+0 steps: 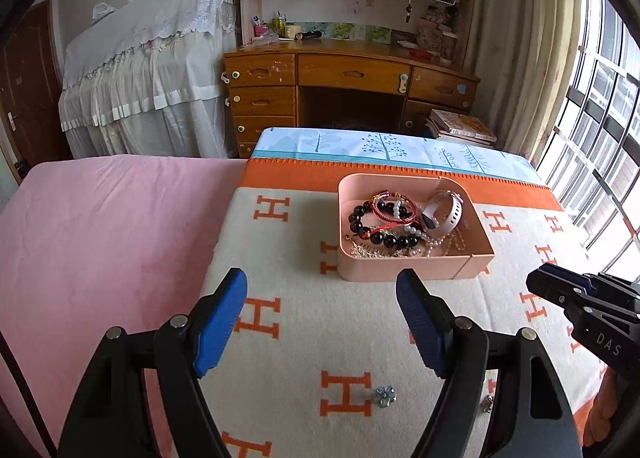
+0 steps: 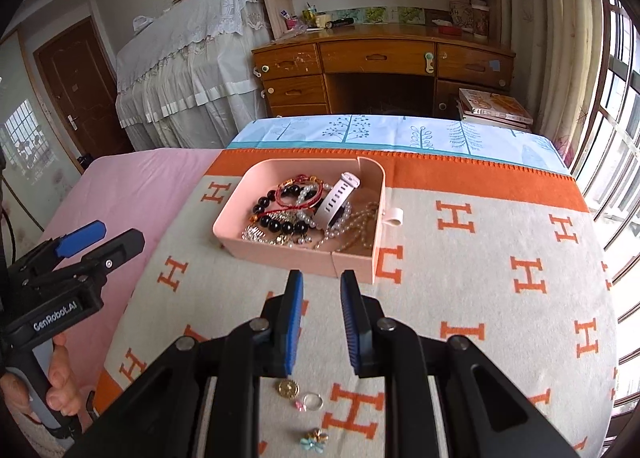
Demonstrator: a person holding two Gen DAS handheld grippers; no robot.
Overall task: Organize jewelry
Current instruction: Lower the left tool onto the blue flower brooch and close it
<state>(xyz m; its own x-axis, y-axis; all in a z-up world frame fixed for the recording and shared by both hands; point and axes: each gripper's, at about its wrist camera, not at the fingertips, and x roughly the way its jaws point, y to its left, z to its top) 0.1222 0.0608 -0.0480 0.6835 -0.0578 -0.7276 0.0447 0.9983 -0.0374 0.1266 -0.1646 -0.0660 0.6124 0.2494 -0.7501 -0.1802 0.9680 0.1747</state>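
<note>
A pink jewelry box (image 1: 416, 270) (image 2: 280, 254) sits on the H-patterned blanket. It holds black bead bracelets (image 1: 380, 236) (image 2: 280, 223), red cords, pearls and a white watch (image 1: 444, 211) (image 2: 336, 197). My left gripper (image 1: 322, 294) is wide open and empty, held above the blanket short of the box; it also shows in the right wrist view (image 2: 100, 236). A small silver flower piece (image 1: 385, 396) lies below it. My right gripper (image 2: 322, 298) is partly open and empty, just short of the box's near wall. A gold round piece (image 2: 289, 388), a ring (image 2: 313, 402) and a small flower piece (image 2: 314, 438) lie beneath it.
The cream blanket with orange H marks (image 1: 312, 338) covers the bed's right part; a pink sheet (image 1: 100, 238) lies to the left. A wooden desk (image 1: 352, 73) with shelves stands beyond the bed, a cloth-covered piece of furniture (image 1: 152, 69) to its left, windows at right.
</note>
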